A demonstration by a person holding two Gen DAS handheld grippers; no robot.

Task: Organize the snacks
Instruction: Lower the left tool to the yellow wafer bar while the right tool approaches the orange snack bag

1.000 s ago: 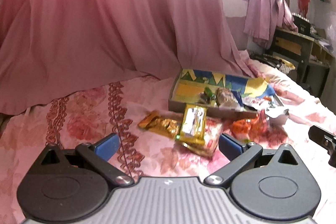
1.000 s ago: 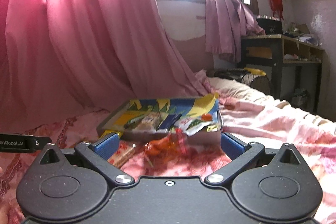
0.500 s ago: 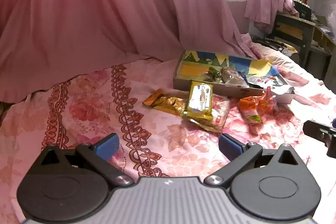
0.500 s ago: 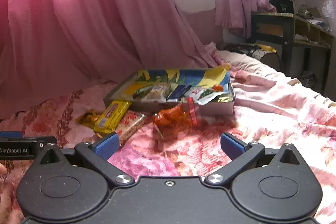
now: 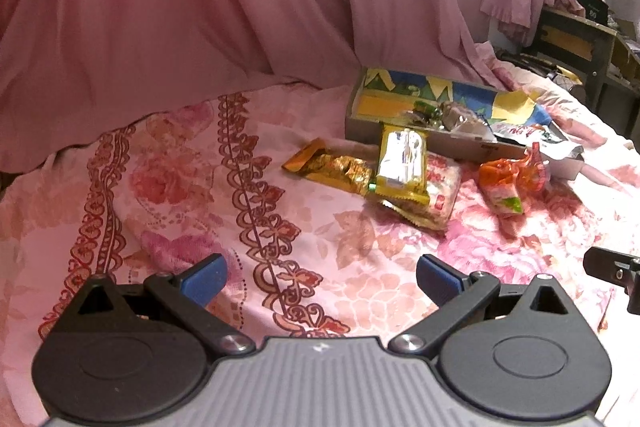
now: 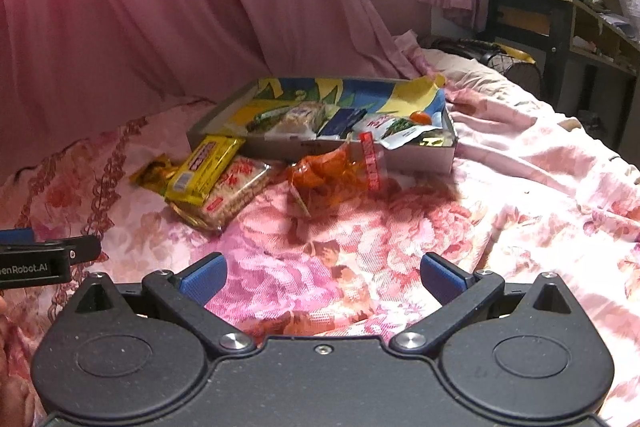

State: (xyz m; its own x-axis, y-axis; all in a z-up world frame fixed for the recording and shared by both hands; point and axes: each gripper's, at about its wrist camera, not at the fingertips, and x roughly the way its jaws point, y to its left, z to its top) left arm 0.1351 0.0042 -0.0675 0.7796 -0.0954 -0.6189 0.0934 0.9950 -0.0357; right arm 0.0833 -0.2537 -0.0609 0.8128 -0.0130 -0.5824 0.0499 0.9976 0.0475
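Note:
A shallow cardboard box (image 5: 448,141) (image 6: 280,147) with a blue and yellow lining lies on the floral bedsheet and holds several snack packets. In front of it lie a yellow packet (image 5: 402,157) (image 6: 208,163) on top of a clear cracker pack (image 5: 438,195) (image 6: 236,193), a gold wrapper (image 5: 332,167) (image 6: 154,175), and an orange bag (image 5: 508,181) (image 6: 332,175). My left gripper (image 5: 320,277) is open and empty, well short of the snacks. My right gripper (image 6: 322,277) is open and empty, short of the orange bag.
Pink curtains (image 5: 200,7) hang behind the bed. A dark wooden desk (image 6: 560,23) stands at the far right. The other gripper's edge shows at the right of the left wrist view (image 5: 612,267) and at the left of the right wrist view (image 6: 44,259).
Both grippers have risen and pulled back, tilting down, so the snacks and box sit farther off and more bedsheet shows. Both stay open and empty.

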